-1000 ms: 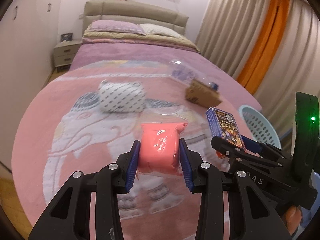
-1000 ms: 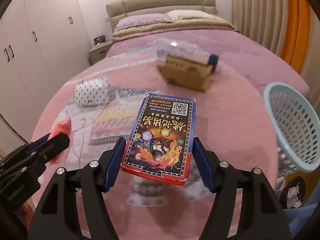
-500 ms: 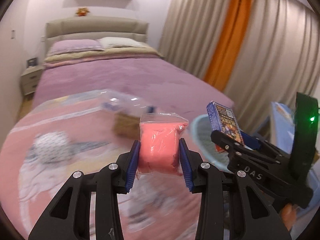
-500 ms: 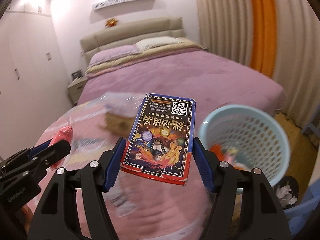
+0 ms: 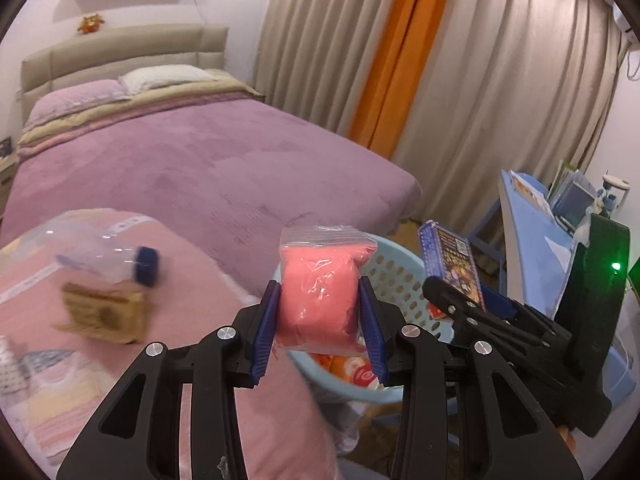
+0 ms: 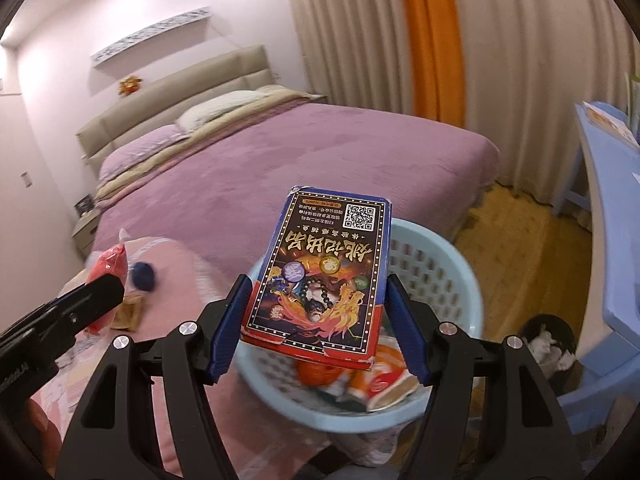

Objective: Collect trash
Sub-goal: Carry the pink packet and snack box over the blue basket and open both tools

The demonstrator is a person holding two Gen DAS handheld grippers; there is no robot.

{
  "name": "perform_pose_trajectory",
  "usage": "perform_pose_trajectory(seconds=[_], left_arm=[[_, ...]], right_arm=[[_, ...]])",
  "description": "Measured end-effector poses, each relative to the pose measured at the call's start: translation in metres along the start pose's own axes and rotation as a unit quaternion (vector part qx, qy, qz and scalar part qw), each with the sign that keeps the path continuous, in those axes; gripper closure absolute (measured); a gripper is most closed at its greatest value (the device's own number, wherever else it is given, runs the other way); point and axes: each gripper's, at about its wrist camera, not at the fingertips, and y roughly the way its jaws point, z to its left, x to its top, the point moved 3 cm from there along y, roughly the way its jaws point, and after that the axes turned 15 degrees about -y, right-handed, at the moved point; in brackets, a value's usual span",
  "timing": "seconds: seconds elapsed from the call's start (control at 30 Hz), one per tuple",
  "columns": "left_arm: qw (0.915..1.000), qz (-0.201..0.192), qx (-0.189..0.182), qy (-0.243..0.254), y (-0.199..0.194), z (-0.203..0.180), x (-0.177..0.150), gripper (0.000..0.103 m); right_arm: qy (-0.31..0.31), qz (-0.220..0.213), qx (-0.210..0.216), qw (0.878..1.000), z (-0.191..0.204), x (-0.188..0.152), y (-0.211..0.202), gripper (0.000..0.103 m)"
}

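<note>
My left gripper [image 5: 320,328] is shut on a pink-filled clear zip bag [image 5: 320,296] and holds it in the air at the near rim of a light blue perforated basket [image 5: 400,276]. My right gripper [image 6: 316,324] is shut on a blue and red printed card box [image 6: 324,276] and holds it over the same basket [image 6: 440,276], which has orange and red wrappers inside. The right gripper and its box also show in the left wrist view [image 5: 452,264]. The left gripper and its bag show at the left of the right wrist view [image 6: 108,272].
A clear plastic bottle with a blue cap [image 5: 108,256] and a brown cardboard box [image 5: 104,312] lie on the pink blanket [image 5: 200,280]. A blue desk [image 6: 608,184] and a small black bin [image 6: 548,344] stand to the right. Curtains hang behind.
Both grippers have swung right, away from the pink blanket and toward the blue basket, which now lies right under the held box and bag. Both grips are unchanged.
</note>
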Motion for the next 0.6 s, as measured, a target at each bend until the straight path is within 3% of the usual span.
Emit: perform_pose_trajectory(seconds=[0.27, 0.3, 0.37, 0.6], left_arm=[[0.9991, 0.041, 0.009, 0.004, 0.051, -0.012, -0.013, 0.065], [0.9990, 0.043, 0.008, 0.005, 0.055, -0.012, -0.014, 0.064], [0.9990, 0.044, 0.009, 0.006, 0.060, -0.013, -0.016, 0.046], [0.9992, 0.039, 0.005, 0.003, 0.052, -0.007, -0.020, 0.044]], right_arm=[[0.035, 0.050, -0.005, 0.998, -0.034, -0.017, 0.036, 0.039], [0.041, 0.058, -0.004, 0.997, -0.037, -0.020, 0.042, 0.038], [0.045, 0.069, 0.002, 0.997, -0.041, -0.025, 0.051, 0.037], [0.061, 0.081, 0.007, 0.995, -0.047, -0.035, 0.060, 0.036]])
